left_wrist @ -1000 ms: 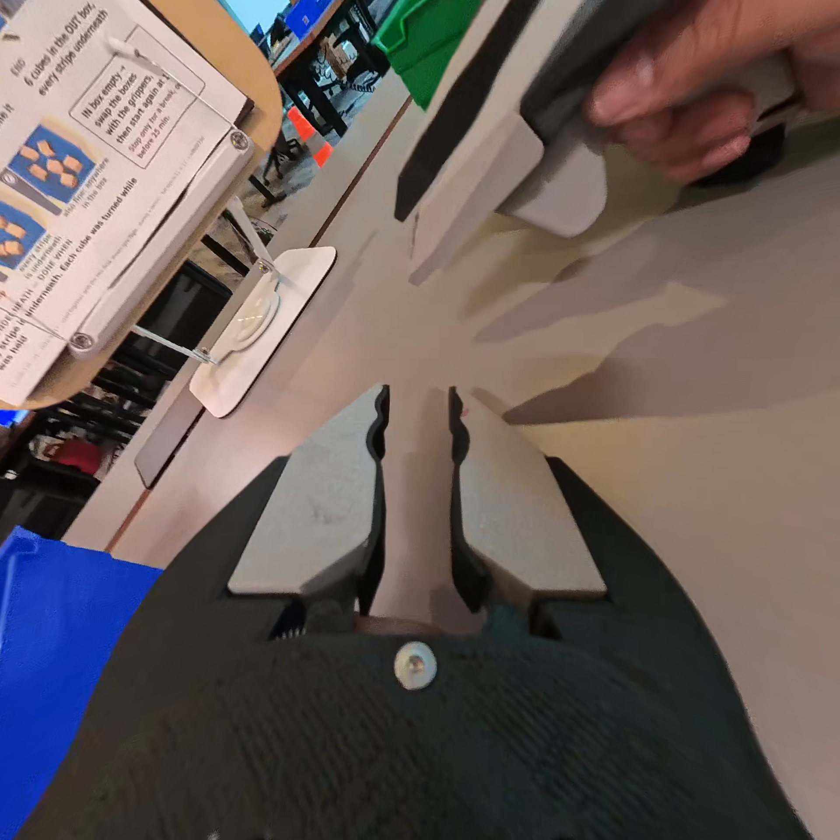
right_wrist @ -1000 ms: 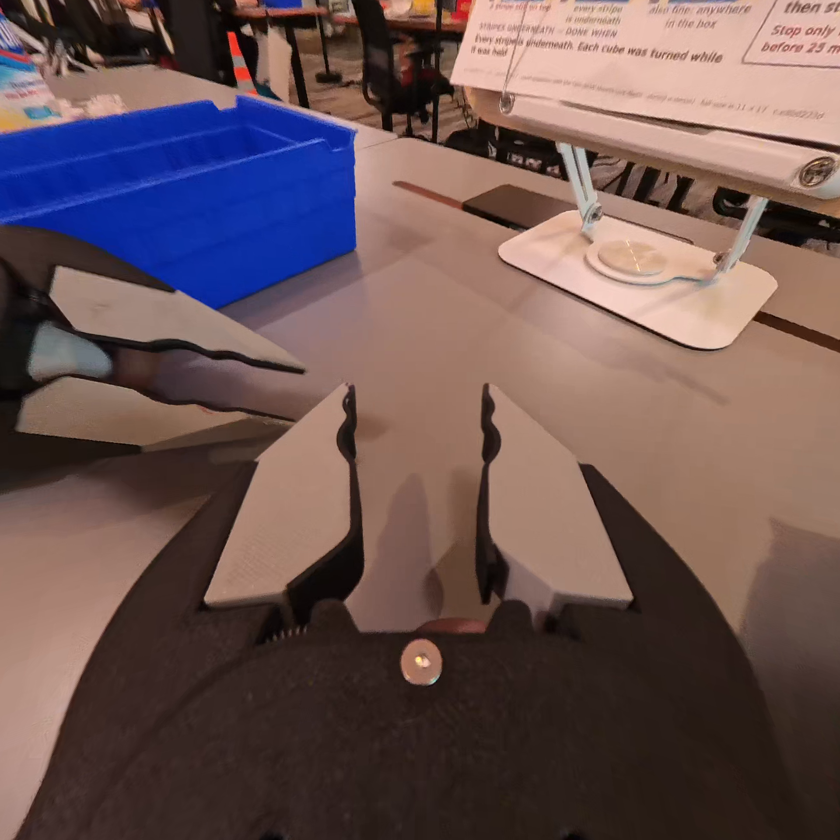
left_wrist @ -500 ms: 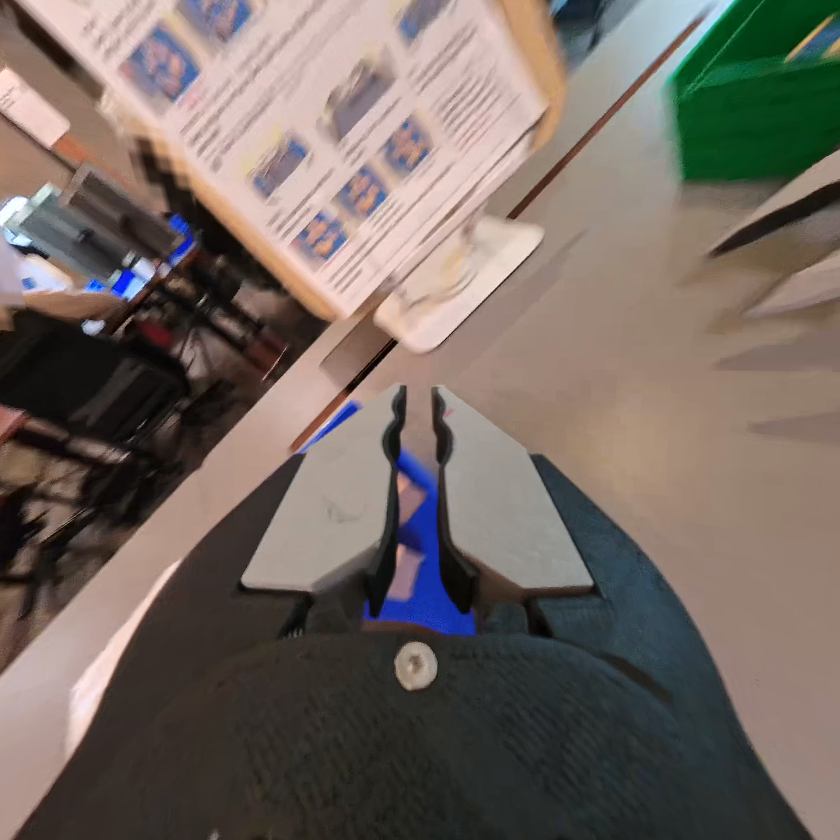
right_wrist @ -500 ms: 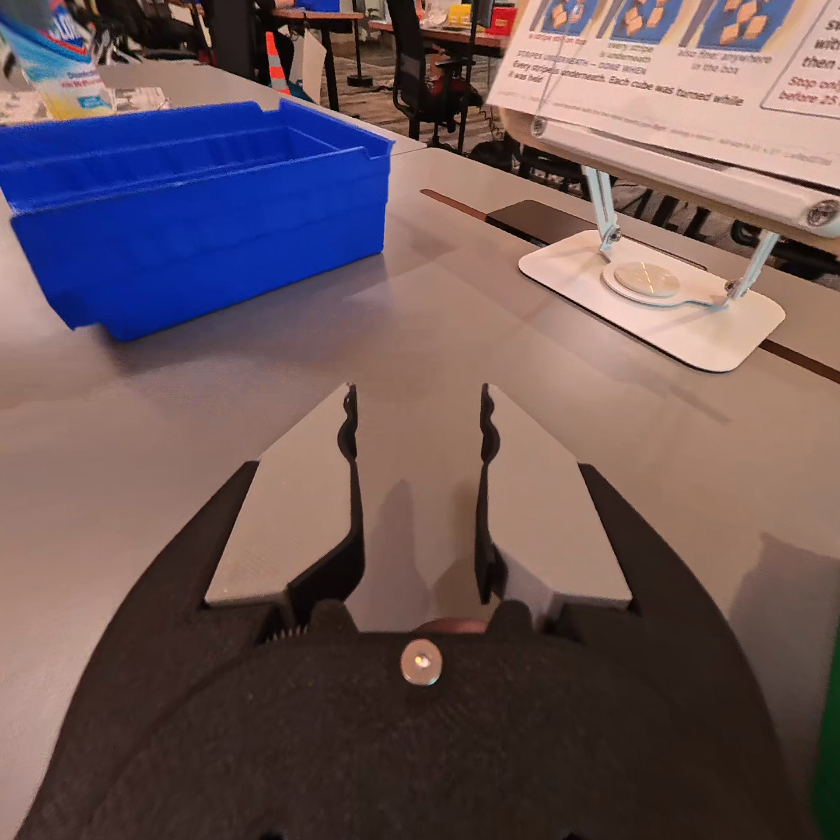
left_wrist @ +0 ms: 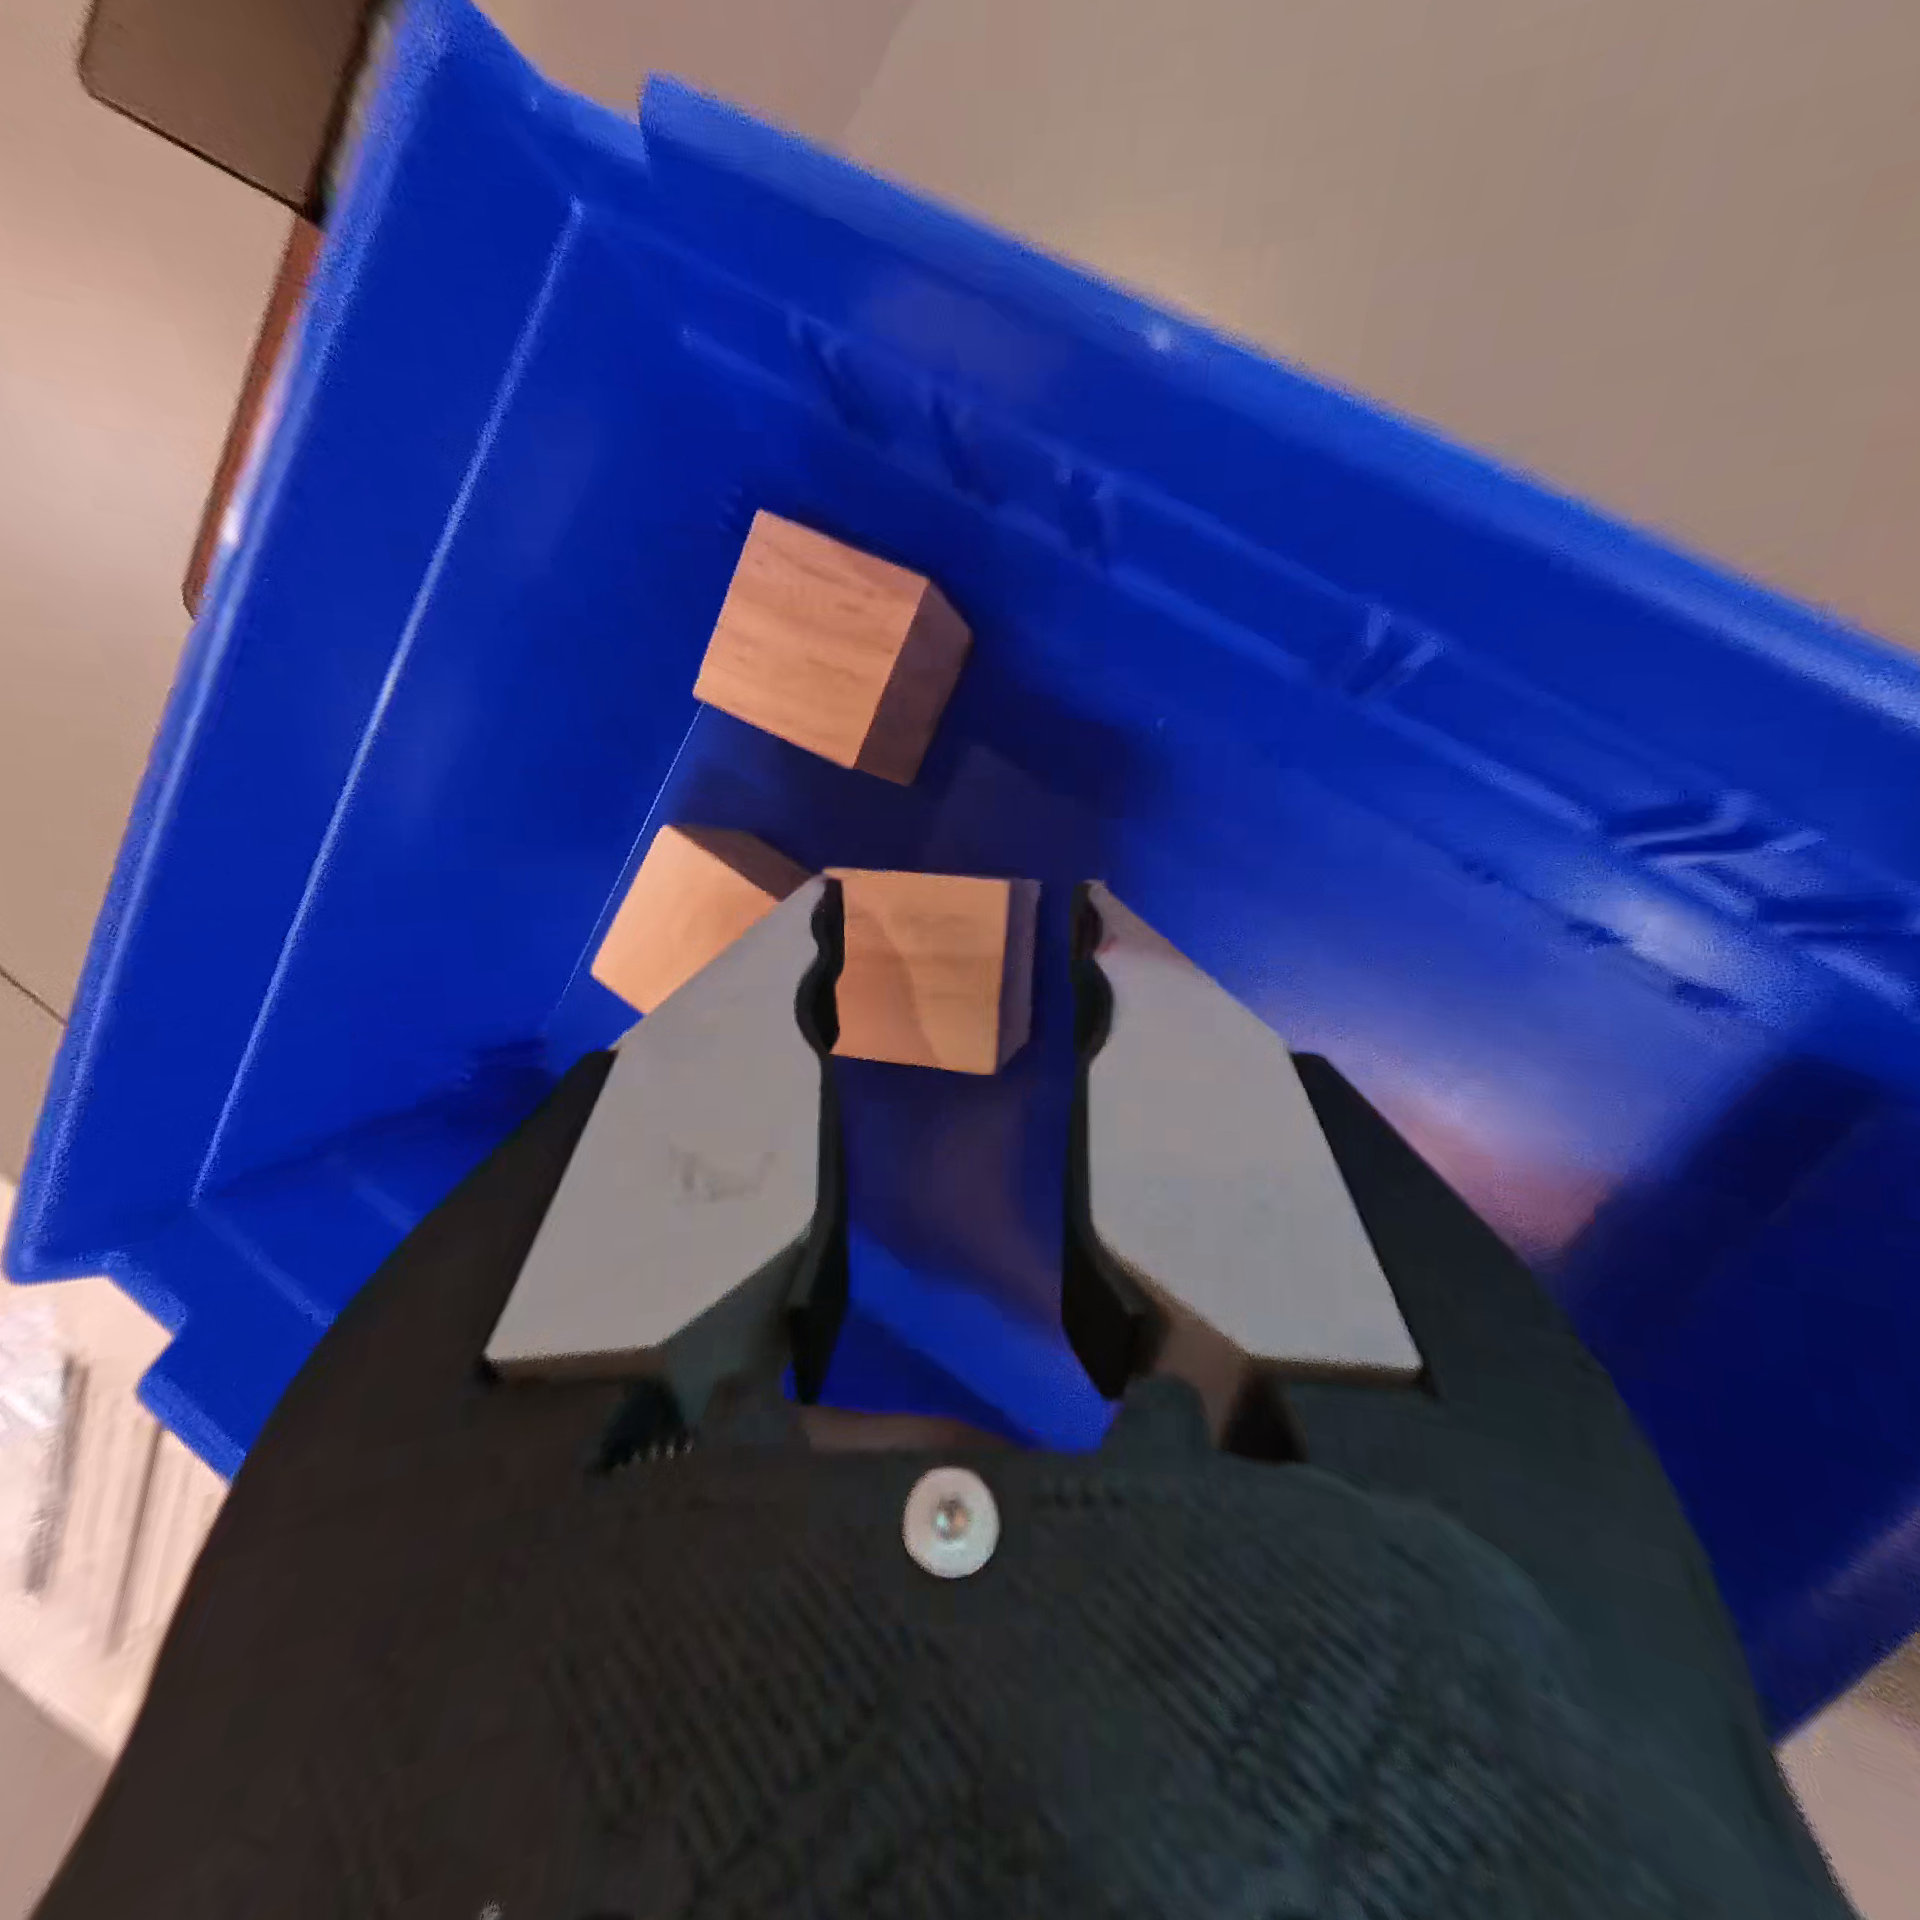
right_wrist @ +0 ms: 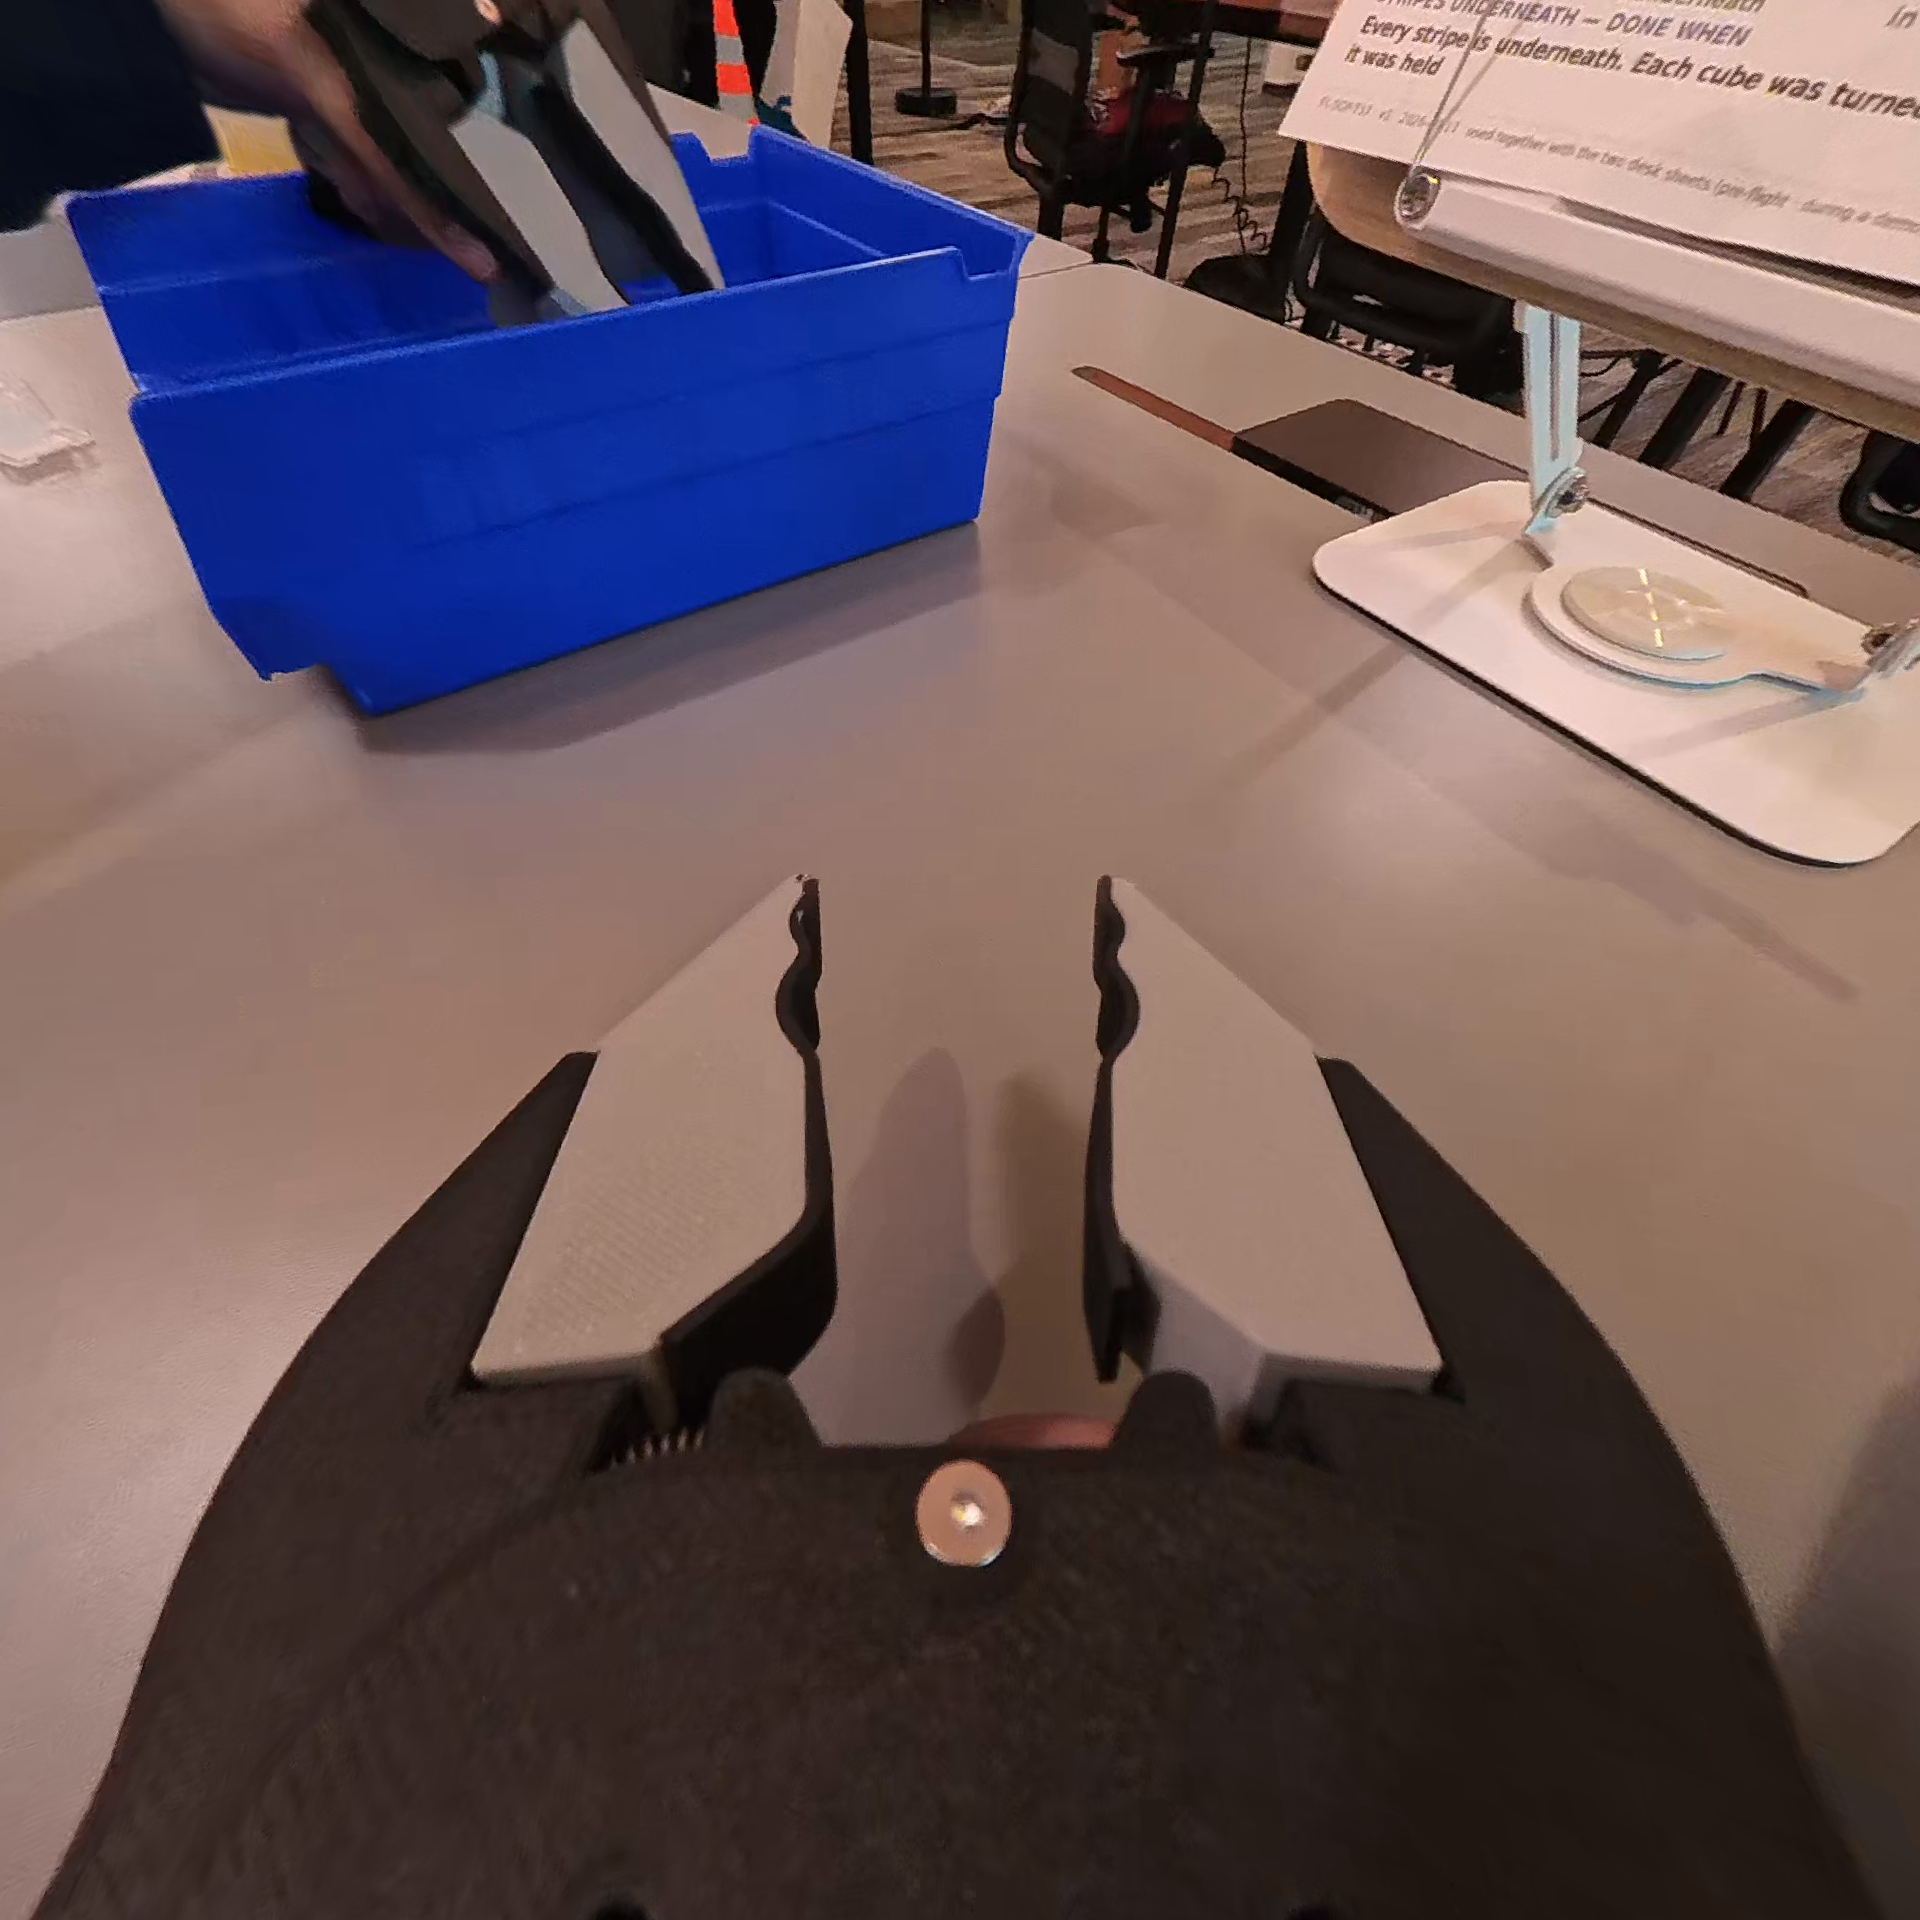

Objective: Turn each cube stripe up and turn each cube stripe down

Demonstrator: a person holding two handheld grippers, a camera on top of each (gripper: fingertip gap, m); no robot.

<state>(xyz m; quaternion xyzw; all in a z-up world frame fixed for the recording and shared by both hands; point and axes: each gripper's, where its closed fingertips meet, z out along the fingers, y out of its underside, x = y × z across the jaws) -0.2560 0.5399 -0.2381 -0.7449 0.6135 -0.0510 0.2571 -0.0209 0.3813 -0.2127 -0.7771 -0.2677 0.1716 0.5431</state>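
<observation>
**A:** Cubes — three wooden ones in the blue bin (left_wrist: 1351, 675). The nearest cube (left_wrist: 920, 971) sits right between the tips of the left gripper (left_wrist: 951, 904), a second cube (left_wrist: 831, 644) lies farther in, and a third cube (left_wrist: 675, 914) is half hidden behind the left finger.

**B:** Is it pinching yet?

**A:** Nope, fingers are spread with a clear gap on the right side. My guess is it's lined up square to the cube's flat faces for a clean grab. No stripe on any face I can see.

**B:** And the other hand?

**A:** The right gripper (right_wrist: 956, 883) is spread too and empty — low over the grey table (right_wrist: 1143, 790), well apart from the bin, probably waiting to help turn it.
</observation>
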